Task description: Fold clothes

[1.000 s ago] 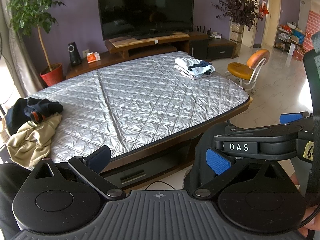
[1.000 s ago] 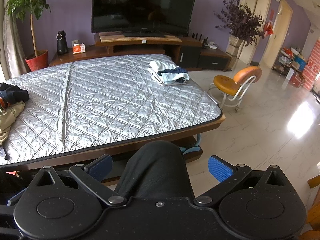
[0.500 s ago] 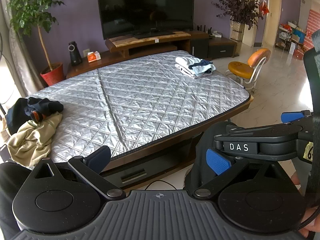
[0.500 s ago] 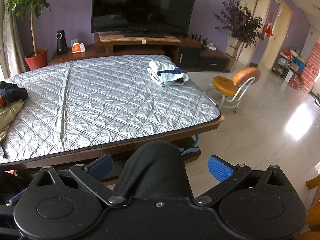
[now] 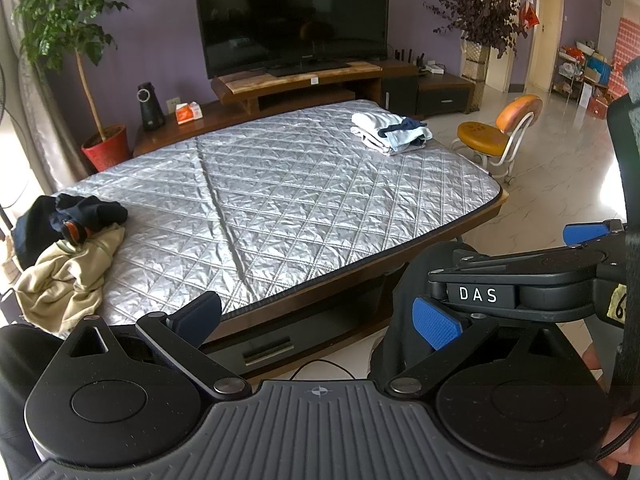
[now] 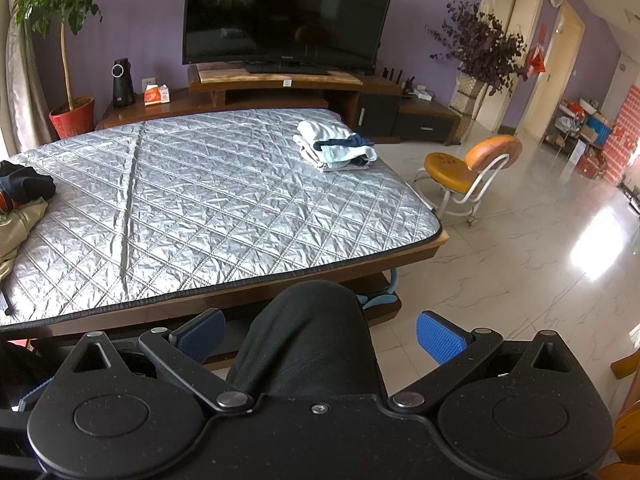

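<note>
The cover was silver, quilted in a diamond pattern, edged in black. The stack was white, pale blue and navy. The heap was beige, topped by dark navy with orange. Pads were blue with a fine dotted texture. The chair was orange; the pot red; the wall purple.
</note>
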`<state>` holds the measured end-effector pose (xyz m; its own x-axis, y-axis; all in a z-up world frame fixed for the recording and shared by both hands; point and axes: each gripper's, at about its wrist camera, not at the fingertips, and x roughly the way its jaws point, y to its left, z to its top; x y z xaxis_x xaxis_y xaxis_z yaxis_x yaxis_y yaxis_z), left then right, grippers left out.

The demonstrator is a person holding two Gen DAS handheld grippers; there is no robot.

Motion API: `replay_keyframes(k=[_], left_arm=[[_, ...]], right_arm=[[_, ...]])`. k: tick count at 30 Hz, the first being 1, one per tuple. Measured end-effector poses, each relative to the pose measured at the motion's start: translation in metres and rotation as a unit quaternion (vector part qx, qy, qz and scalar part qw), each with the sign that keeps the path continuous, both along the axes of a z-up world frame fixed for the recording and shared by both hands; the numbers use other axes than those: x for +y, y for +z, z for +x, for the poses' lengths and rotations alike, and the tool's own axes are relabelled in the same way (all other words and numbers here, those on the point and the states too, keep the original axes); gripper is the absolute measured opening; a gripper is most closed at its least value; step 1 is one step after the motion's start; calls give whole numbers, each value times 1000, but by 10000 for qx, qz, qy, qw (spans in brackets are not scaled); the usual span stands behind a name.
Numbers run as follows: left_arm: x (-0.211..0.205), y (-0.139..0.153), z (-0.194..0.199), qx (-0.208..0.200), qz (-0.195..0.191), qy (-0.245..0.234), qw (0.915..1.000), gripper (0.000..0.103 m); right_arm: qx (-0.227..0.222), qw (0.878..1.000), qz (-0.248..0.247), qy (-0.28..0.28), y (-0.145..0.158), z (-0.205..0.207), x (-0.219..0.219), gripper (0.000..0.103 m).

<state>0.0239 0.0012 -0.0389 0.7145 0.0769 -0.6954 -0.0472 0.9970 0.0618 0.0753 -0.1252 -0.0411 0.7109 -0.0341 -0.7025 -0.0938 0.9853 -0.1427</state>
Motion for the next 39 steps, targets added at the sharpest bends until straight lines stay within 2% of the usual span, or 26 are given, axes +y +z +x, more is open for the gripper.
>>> replay_keyframes(k=[39], left_arm=[[-3, 9, -2, -70, 112, 5, 9999, 102]], right_arm=[[-105, 9999, 97, -22, 4, -2, -3, 102]])
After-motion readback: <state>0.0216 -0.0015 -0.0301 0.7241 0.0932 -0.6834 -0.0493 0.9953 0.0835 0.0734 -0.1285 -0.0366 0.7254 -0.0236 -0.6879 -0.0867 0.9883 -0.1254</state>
